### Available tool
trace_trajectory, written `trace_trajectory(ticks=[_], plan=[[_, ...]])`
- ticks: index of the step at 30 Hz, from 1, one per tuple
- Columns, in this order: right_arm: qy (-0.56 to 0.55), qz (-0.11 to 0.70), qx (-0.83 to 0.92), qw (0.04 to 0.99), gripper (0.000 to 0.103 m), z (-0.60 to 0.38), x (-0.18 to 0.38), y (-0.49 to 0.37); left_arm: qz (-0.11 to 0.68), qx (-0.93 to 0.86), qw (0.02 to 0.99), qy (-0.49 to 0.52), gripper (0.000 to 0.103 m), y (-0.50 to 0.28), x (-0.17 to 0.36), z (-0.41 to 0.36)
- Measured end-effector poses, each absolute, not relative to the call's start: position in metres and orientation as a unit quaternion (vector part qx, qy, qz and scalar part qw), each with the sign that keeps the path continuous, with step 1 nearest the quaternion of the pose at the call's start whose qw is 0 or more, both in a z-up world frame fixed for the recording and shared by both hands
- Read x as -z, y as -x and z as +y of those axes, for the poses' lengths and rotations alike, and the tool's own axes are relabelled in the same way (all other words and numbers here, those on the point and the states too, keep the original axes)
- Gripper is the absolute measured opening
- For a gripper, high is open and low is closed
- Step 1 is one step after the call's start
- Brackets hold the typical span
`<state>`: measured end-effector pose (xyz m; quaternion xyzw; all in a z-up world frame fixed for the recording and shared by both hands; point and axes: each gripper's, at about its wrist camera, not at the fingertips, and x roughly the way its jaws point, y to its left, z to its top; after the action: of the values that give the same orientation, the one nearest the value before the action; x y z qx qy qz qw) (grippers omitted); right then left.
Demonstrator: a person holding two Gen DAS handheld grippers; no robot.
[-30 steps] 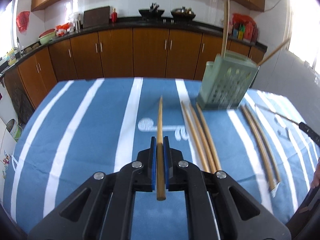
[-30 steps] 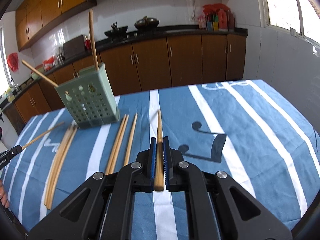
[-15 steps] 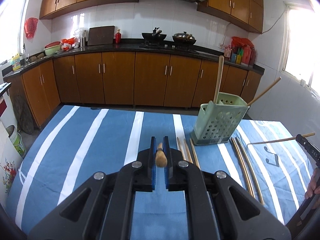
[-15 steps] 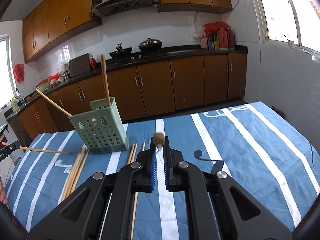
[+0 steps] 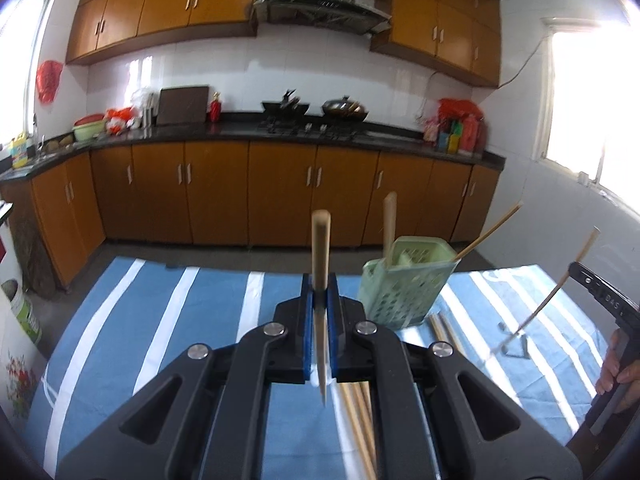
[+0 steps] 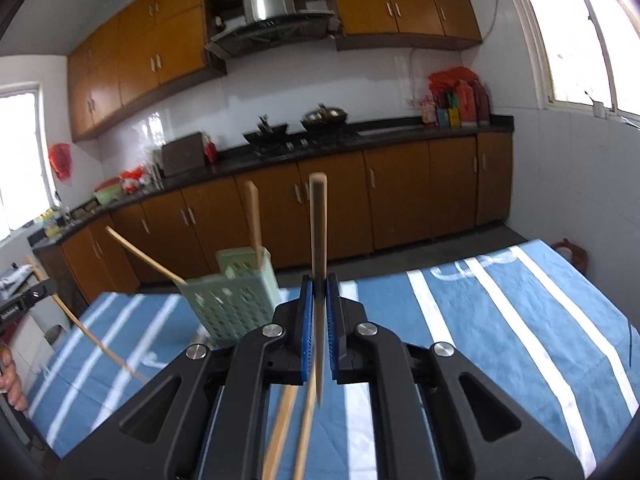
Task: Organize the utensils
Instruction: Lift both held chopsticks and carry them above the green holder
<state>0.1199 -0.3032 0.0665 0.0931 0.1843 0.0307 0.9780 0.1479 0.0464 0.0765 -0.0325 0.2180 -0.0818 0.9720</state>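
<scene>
Brown kitchen cabinets behind, both jaws clamp a chopstick point(image 5: 320, 264) point(image 6: 318, 240) upright above the striped table point(image 5: 160, 320); the green holder point(image 5: 404, 280) stands close, and a tilted stick could snag its rim or tip it.

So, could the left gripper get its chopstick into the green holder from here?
Probably yes. The left gripper is shut on a chopstick, lifted off the table, and the green holder stands just right of it, its top open apart from two chopsticks leaning inside.

Wooden cabinets point(image 5: 224, 192) — bright window point(image 5: 592, 92)
</scene>
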Motion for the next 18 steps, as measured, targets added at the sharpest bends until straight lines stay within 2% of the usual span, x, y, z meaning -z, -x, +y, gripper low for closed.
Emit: trace_trajectory(ticks=[11,18], plan=[[-0.095,0.072,-0.095,0.988,0.007,-0.266,-0.141,-0.127,0.132,0.115,0.983,0.058,0.008,-0.164,-0.145,0.003],[-0.094,0.010,-0.078,0.992,0.007,-0.250,-0.160,-0.165,0.056,0.085,0.990,0.094,0.007,-0.200,-0.177,-0.020]])
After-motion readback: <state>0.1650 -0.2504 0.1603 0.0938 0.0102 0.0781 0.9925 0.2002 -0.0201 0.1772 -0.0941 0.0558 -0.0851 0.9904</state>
